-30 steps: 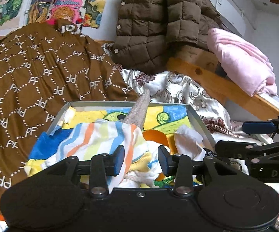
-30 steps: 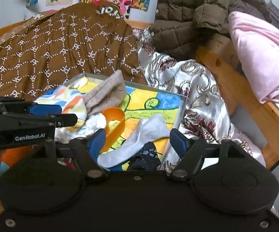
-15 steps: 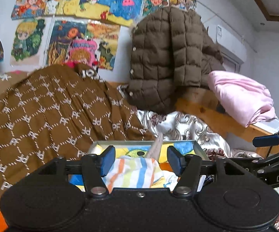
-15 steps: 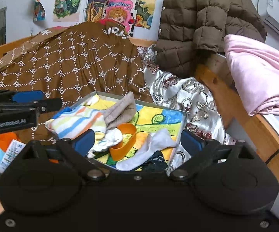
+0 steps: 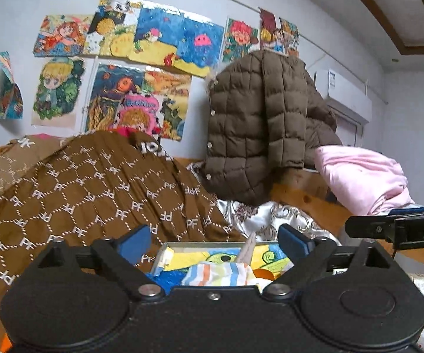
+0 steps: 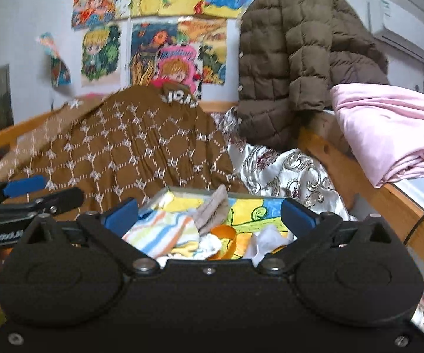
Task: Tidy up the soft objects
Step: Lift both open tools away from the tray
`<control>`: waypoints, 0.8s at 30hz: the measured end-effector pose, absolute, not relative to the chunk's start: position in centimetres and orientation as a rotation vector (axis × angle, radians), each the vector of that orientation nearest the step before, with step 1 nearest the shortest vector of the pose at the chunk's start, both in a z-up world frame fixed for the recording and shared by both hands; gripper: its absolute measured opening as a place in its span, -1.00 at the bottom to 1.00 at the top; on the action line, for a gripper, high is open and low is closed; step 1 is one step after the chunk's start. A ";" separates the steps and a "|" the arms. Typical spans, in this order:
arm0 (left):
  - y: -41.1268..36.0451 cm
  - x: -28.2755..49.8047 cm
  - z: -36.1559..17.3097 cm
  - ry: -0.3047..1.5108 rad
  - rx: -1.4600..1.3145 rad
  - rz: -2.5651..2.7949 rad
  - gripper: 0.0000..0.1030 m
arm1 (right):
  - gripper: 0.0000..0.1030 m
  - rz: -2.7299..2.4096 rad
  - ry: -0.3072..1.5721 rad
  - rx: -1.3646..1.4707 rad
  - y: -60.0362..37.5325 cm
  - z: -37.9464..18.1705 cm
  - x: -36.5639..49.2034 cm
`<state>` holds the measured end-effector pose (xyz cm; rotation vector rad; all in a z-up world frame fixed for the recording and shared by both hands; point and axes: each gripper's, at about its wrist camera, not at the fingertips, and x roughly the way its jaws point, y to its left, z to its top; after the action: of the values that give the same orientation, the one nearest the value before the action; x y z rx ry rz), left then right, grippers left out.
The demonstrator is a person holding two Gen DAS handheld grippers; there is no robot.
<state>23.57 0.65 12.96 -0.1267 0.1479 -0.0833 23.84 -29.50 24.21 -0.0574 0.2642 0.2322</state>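
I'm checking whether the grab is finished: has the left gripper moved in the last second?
Yes. The left gripper has pulled up and back from the tray, which now sits low and small between its fingers; it has also opened wider.

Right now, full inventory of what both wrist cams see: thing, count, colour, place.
tray: 1, grey rim, cartoon-print base, on the bed, centre
striped cloth: 1, white with orange, blue and green stripes, in tray, left part
beige sock: 1, in tray, sticking up past the far rim
orange band: 1, in tray, middle
white cloth: 1, in tray, right part
brown quilt: 1, white PF pattern, left of tray
puffer jacket: 1, brown, hanging behind
pink blanket: 1, over wooden rail, right
drawings: count unclear, multicoloured, wall
left gripper: open, empty
right gripper: open, empty
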 end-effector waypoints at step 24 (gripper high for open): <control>2.9 12.1 9.9 0.184 -0.105 -0.011 0.98 | 0.99 0.208 0.167 -0.065 -28.7 21.4 12.0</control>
<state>12.11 2.90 9.93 -0.1045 0.1836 -0.0106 11.98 -28.73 21.35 -0.0646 0.1671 0.2084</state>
